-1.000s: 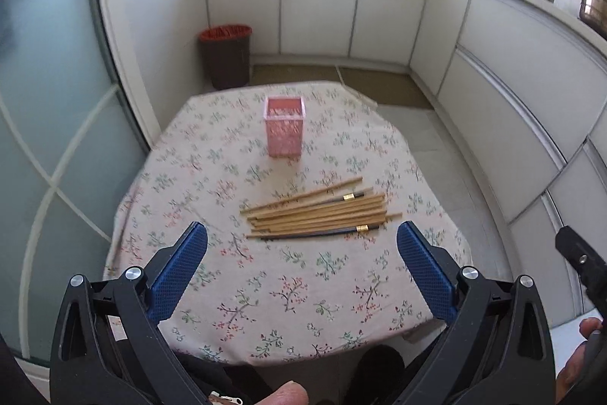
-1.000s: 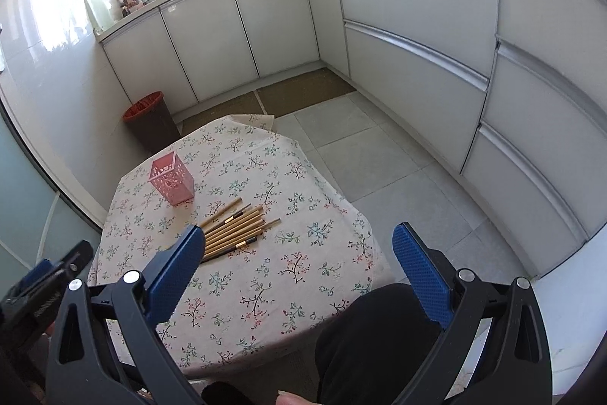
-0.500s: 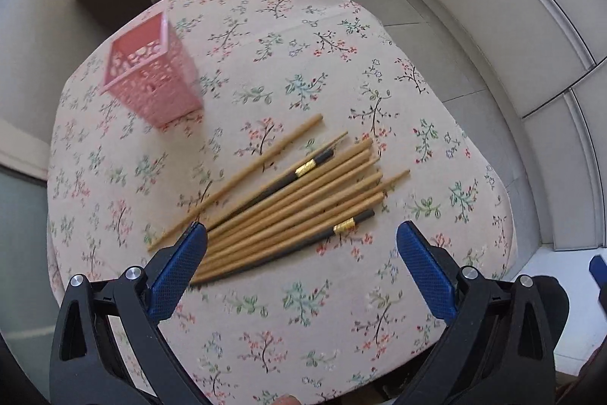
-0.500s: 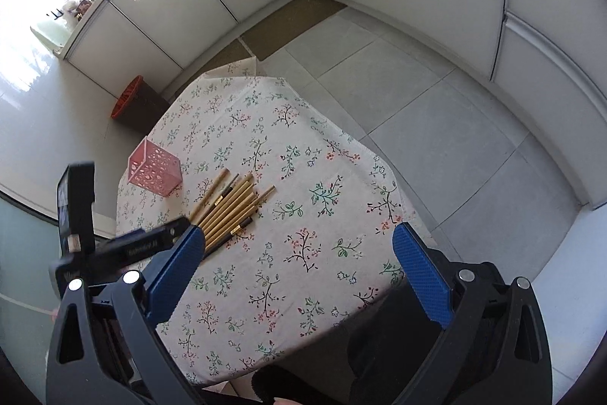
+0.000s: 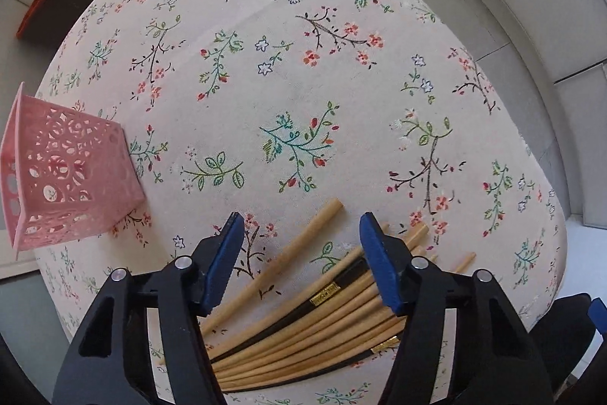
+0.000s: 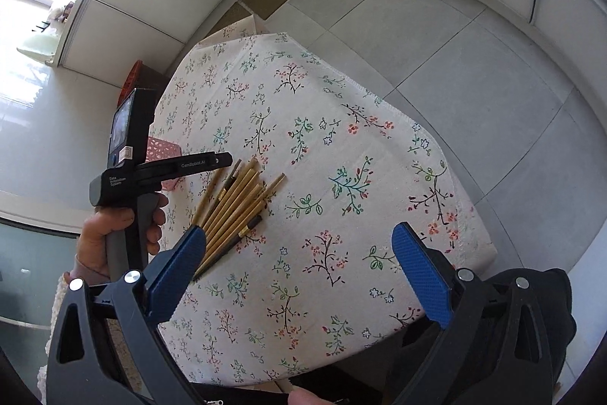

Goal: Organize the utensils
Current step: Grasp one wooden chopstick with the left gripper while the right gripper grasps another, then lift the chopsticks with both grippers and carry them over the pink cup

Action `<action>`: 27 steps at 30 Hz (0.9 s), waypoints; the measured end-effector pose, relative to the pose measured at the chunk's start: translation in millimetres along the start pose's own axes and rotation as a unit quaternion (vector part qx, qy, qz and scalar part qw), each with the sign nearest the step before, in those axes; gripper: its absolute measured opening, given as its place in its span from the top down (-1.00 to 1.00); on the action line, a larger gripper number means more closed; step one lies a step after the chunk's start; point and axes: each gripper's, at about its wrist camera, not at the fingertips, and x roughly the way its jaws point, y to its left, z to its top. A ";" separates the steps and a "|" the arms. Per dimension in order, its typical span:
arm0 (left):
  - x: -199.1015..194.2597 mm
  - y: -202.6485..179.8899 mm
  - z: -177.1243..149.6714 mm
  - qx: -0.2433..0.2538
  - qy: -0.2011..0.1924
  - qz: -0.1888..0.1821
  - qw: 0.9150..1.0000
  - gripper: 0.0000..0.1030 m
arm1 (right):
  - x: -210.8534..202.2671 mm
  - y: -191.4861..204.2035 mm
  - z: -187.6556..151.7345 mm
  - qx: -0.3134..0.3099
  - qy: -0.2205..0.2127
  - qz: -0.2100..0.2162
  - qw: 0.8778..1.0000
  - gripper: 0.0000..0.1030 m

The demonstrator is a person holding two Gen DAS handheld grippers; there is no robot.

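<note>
Your left tongs gape partway over the chopsticks heaped near the table's front edge; right tongs hang wide, empty. Closing now could pinch several, scattering others off that edge.

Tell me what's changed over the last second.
The left gripper has dropped down over the chopsticks and narrowed around them, though nothing is gripped yet. The right gripper tipped toward the table, still wide open. Chopsticks and the pink holder haven't moved.
</note>
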 end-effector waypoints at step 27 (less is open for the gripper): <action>-116.5 66.8 -134.1 -0.061 -0.234 -0.049 0.969 0.88 | 118.1 49.0 18.1 0.138 0.059 -0.043 0.988 0.09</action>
